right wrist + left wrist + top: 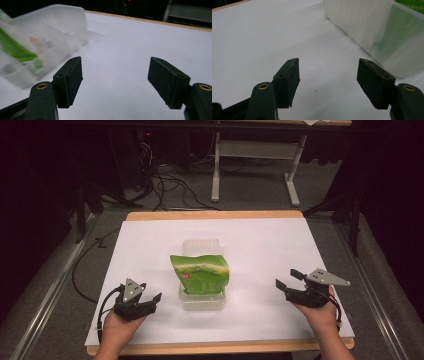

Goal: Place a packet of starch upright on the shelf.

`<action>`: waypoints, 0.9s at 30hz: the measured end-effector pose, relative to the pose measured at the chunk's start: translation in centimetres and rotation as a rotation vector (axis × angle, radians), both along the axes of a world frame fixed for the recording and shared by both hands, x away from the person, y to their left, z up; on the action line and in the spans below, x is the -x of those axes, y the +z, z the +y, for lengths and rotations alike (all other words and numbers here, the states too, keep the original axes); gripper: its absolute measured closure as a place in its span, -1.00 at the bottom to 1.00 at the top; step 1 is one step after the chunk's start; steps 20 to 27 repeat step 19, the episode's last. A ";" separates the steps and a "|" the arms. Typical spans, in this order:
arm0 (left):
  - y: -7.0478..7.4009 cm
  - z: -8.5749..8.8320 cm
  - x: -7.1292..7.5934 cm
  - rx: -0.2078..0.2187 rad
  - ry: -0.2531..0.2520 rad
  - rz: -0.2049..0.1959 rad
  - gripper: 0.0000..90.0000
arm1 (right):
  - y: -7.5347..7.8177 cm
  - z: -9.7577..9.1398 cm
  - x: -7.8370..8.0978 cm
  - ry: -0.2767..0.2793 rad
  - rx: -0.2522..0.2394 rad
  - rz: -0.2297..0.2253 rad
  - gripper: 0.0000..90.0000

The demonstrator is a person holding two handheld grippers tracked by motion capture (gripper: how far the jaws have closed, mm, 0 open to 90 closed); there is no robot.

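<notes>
Centrally, a clear plastic container is holding an upright green packet, apparently staged for handling. At eight o'clock the left gripper, and at three o'clock the right gripper, are waiting wide-jawed and empty on the white table; a dim room is surrounding it.
</notes>
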State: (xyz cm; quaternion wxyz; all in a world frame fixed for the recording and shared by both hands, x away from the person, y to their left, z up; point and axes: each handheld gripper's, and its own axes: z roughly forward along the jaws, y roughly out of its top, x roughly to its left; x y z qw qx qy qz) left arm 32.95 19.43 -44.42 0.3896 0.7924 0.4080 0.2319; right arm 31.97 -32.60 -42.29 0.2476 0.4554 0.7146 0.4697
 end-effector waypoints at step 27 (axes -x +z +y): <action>0.0 -0.1 0.0 0.014 0.009 0.011 -0.23 | -1.5 -0.8 -1.4 -0.080 -0.005 0.080 -0.35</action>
